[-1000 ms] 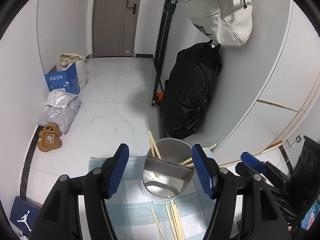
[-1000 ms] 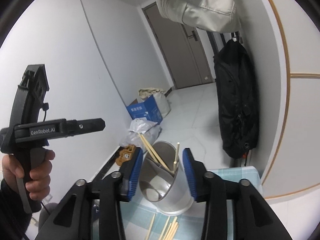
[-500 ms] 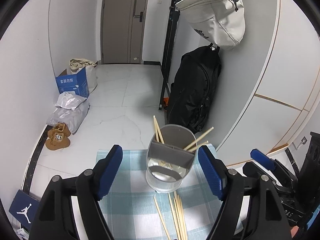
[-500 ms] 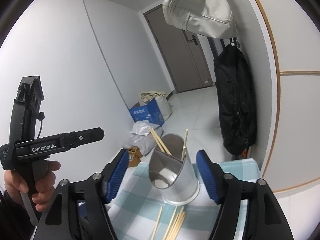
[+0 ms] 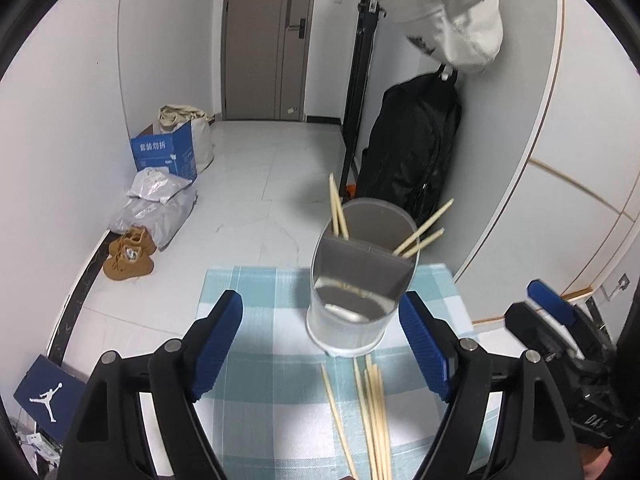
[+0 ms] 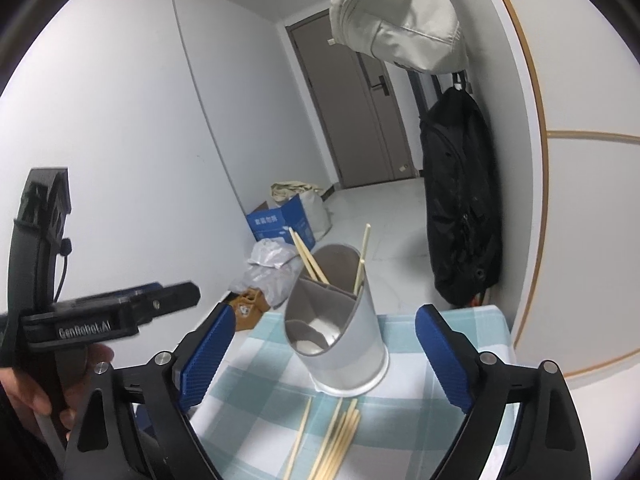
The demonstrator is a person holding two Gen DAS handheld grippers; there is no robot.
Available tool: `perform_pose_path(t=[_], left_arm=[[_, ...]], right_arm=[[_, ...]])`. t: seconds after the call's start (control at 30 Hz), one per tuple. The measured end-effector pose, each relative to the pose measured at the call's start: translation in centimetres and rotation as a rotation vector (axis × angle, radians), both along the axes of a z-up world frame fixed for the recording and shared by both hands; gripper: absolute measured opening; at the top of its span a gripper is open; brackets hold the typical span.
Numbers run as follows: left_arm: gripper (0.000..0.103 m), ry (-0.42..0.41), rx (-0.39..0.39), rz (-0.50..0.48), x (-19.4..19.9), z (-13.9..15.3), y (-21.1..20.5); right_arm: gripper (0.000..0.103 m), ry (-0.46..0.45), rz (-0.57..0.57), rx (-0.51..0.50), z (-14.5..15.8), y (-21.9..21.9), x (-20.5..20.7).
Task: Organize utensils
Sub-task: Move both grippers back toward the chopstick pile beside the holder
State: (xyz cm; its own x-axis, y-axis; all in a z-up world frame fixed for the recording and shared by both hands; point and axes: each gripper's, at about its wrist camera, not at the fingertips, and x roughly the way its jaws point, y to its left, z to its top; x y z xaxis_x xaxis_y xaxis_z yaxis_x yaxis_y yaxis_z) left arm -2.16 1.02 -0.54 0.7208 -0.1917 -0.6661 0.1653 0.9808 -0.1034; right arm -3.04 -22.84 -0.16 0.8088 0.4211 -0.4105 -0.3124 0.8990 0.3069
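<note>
Here the holder stands behind loose chopsticks on the bench, likely awaiting them. The left hand-held gripper is wide and empty; the right hand-held gripper's jaws are opening, nothing gripped.

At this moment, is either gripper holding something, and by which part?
Nothing is held. The left gripper is open, the right gripper is opening, and both are empty; the holder only stands beyond them.

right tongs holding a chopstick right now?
No. The right tongs are opening with nothing between the pads; loose chopsticks lie on the cloth before the holder.
</note>
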Motion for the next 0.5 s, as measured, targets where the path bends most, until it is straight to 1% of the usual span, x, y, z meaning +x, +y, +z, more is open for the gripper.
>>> perform_pose_path(t=[0.07, 0.2, 0.37, 0.5], left_arm=[[0.077, 0.014, 0.001, 0.012, 0.0, -1.0, 0.2], [0.077, 0.061, -0.025, 0.008, 0.3, -3.6, 0.5], [0.077, 0.131, 0.005, 0.001, 1.5, -6.4, 0.4], [0.077, 0.192, 0.020, -0.010, 2.4, -8.5, 0.3]], right_arm=[[0.095, 0.009, -0.008, -0.002, -0.8, 0.0, 0.1], [0.095, 0.045, -0.014, -0.020, -2.7, 0.0, 0.4], [0.095, 0.099, -0.028, -0.034, -4.7, -0.3, 0.7], [0.095, 0.169, -0.039, -0.024, -6.4, -0.8, 1.3]])
